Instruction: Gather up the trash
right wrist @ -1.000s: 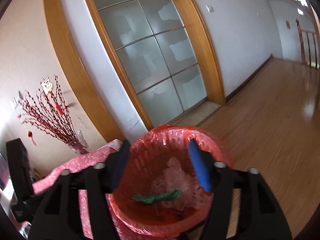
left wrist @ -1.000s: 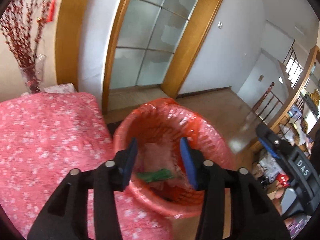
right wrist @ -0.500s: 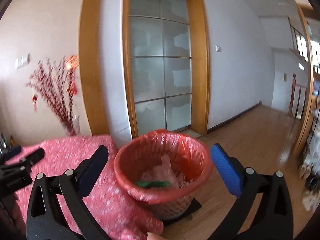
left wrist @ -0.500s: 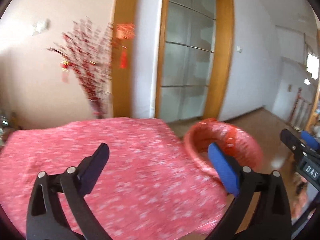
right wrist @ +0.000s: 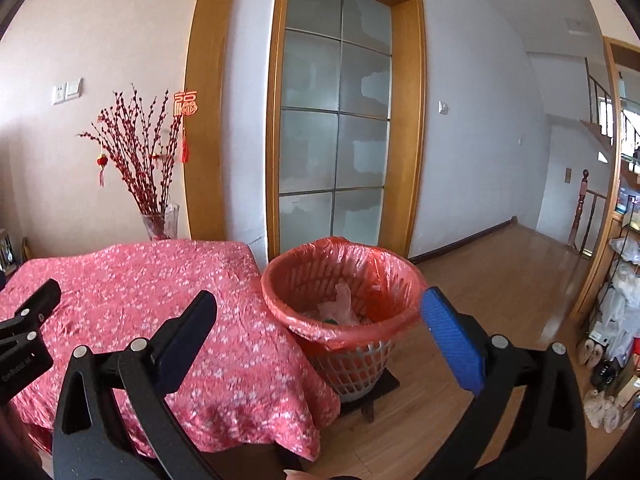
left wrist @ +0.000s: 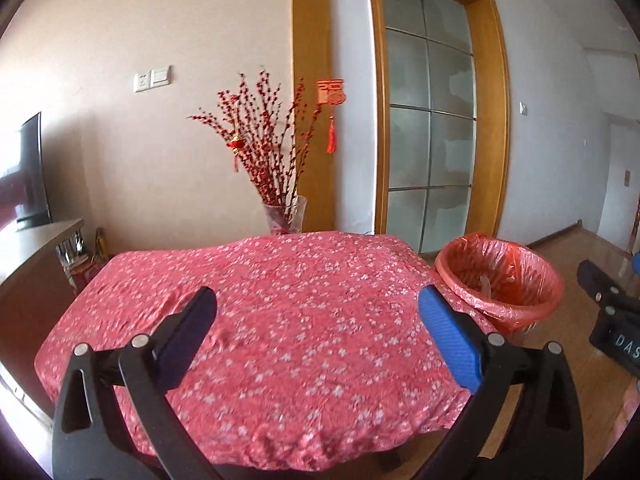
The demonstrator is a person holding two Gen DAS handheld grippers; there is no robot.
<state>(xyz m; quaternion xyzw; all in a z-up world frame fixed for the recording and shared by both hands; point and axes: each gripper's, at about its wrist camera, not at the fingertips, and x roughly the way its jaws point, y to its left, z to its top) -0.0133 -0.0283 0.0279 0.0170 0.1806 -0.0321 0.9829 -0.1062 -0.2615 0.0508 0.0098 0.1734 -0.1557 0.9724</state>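
A waste basket lined with a red bag (right wrist: pixel 344 280) stands on a small dark stool beside the table; it also shows in the left wrist view (left wrist: pixel 500 276). Crumpled pale wrappers (right wrist: pixel 340 304) lie inside it. My left gripper (left wrist: pixel 316 340) is open and empty above the table with the red floral cloth (left wrist: pixel 280 300). My right gripper (right wrist: pixel 320 344) is open and empty, held back from the basket, above the table's right edge (right wrist: pixel 256 344). The left gripper's body (right wrist: pixel 24 340) shows at the left of the right wrist view.
A glass vase of red branches (left wrist: pixel 284 216) stands at the table's far edge against the wall. A frosted glass door (right wrist: pixel 336 140) is behind the basket. Wooden floor (right wrist: pixel 500 280) stretches right. Shelves with shoes and bags (right wrist: pixel 616 320) stand at the far right.
Both grippers have opened wide and pulled up and back from over the basket. The left view has swung left onto the table. The green trash piece is now almost hidden in the basket.
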